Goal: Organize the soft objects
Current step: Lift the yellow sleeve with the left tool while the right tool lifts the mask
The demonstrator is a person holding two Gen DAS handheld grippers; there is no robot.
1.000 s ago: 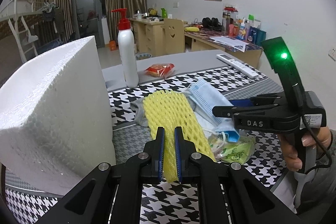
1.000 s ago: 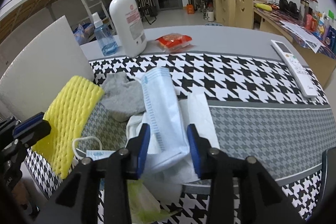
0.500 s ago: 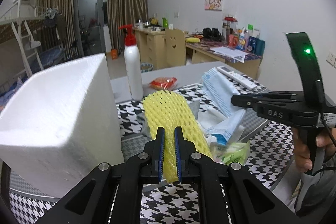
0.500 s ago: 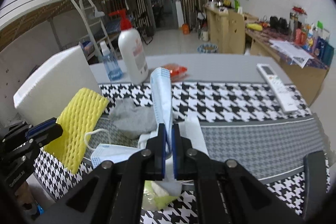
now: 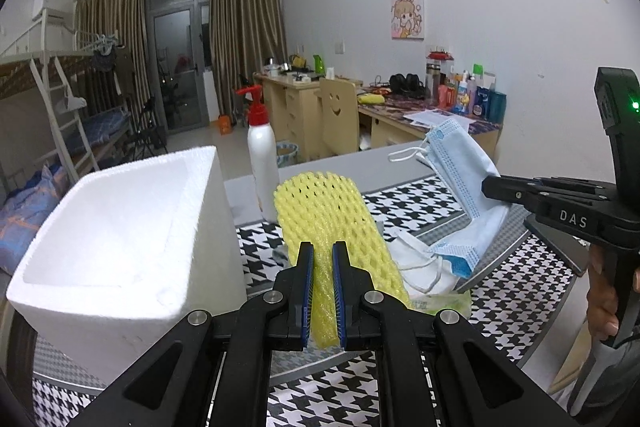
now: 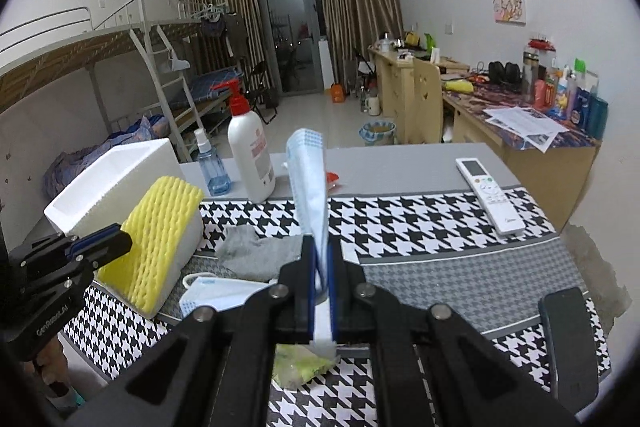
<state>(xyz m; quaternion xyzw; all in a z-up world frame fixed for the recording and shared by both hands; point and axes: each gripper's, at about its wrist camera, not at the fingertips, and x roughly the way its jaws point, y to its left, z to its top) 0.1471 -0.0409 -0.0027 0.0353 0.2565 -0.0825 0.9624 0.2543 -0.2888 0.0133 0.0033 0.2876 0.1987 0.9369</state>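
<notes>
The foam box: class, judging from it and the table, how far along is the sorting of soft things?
Done: nothing visible; what shows of the foam box interior looks bare. In hand: the left gripper is shut on the yellow foam net, and the right gripper on a blue face mask, both lifted. Left: a grey cloth, another mask and a green packet on the table.

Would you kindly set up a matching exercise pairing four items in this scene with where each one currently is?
Things:
1. yellow foam net
2. blue face mask
3. remote control
4. grey sock

Places:
A. lying loose on the checked cloth
B. clamped in the right gripper
C. near the table's right edge
D. clamped in the left gripper

Pairs: 1-D, 2-B, 3-C, 4-A
</notes>
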